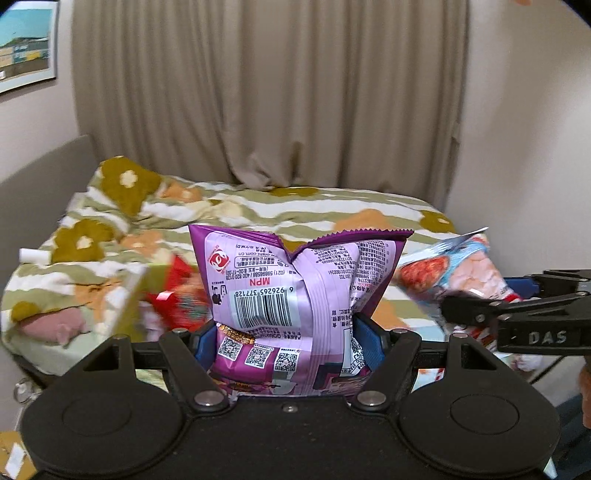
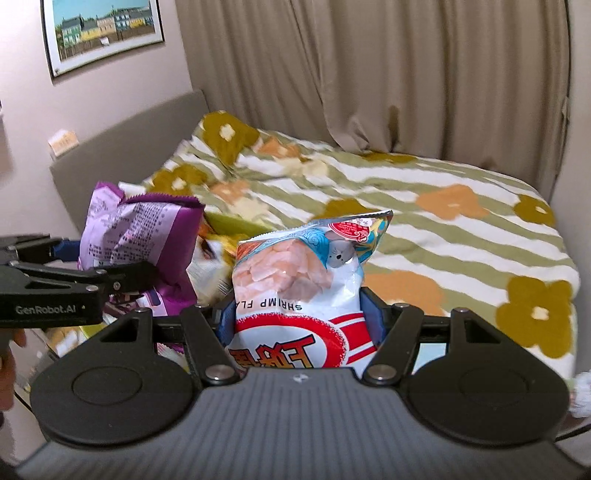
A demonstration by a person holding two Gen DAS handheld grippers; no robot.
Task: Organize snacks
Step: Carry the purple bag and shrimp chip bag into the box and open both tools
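Left gripper (image 1: 290, 341) jaws clamped on a crinkly purple foil snack bag (image 1: 295, 291), barcode side facing its camera, held up in the air. Right gripper (image 2: 299, 325) jaws clamped on a white-and-red plastic shrimp-chip bag (image 2: 303, 280), also aloft, just beside the purple one. Behind both: bed with a green-striped floral quilt (image 2: 443, 229), beige curtain (image 1: 266, 92), framed picture (image 2: 103, 33). Below, a blurred red packet (image 1: 177, 291) (can't tell what).

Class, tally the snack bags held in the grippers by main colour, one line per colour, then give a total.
Purple: 1, the purple bag in the left gripper
White and red: 1, the shrimp-flavour bag in the right gripper
Total: 2
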